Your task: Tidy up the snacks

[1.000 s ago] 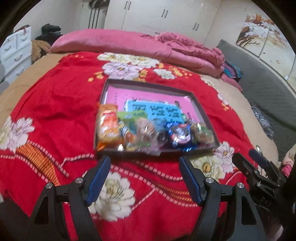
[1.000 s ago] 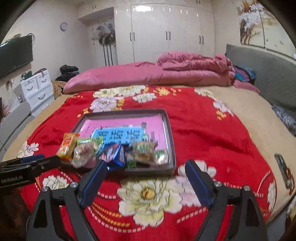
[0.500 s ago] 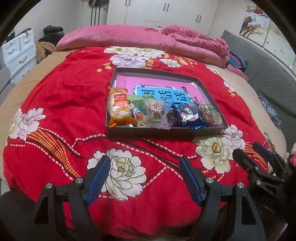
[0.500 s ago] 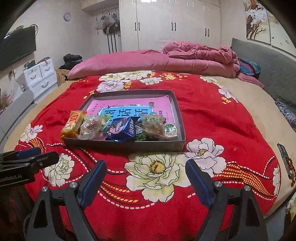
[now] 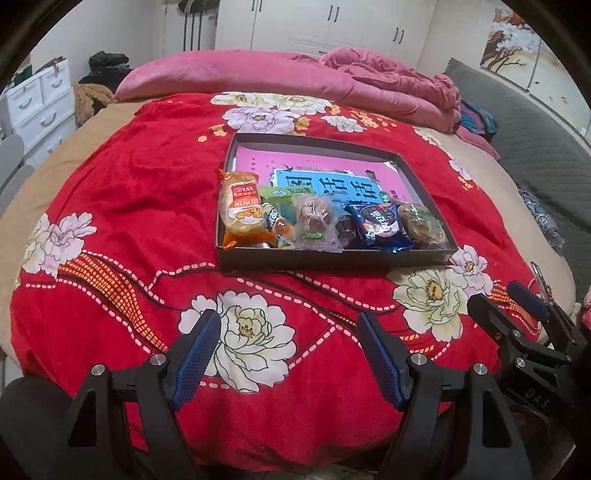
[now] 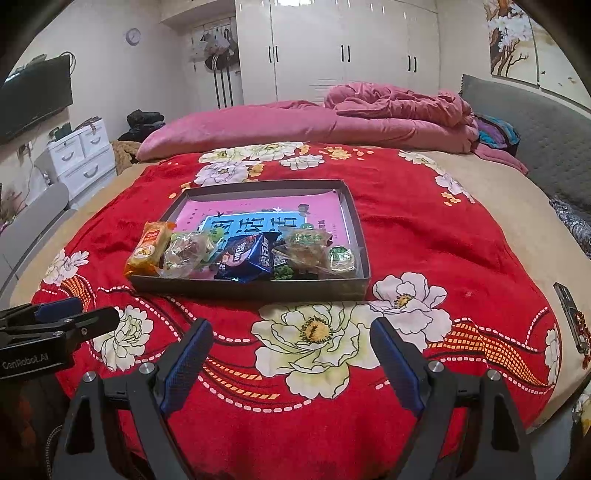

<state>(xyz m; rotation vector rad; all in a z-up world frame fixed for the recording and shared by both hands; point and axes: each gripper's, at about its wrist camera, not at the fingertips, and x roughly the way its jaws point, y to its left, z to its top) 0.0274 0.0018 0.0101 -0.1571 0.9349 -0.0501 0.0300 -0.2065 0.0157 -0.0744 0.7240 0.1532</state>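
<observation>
Red blanket (image 5: 129, 206) | snacks (image 5: 317, 221) in tray (image 5: 332, 258), beyond fingers (image 5: 199, 350) | both spread wide, empty

I'm facing a bed (image 6: 424, 236) under a red flowered blanket (image 6: 406, 229), with a pink quilt (image 6: 388, 110) bunched along its far side and a grey padded headboard (image 6: 546, 147) on my right. Behind it stands a glossy white wardrobe (image 6: 332, 51). On the left wall I see a clock (image 6: 132, 36), a dark TV (image 6: 35, 98) and white drawers (image 6: 83, 155).
</observation>
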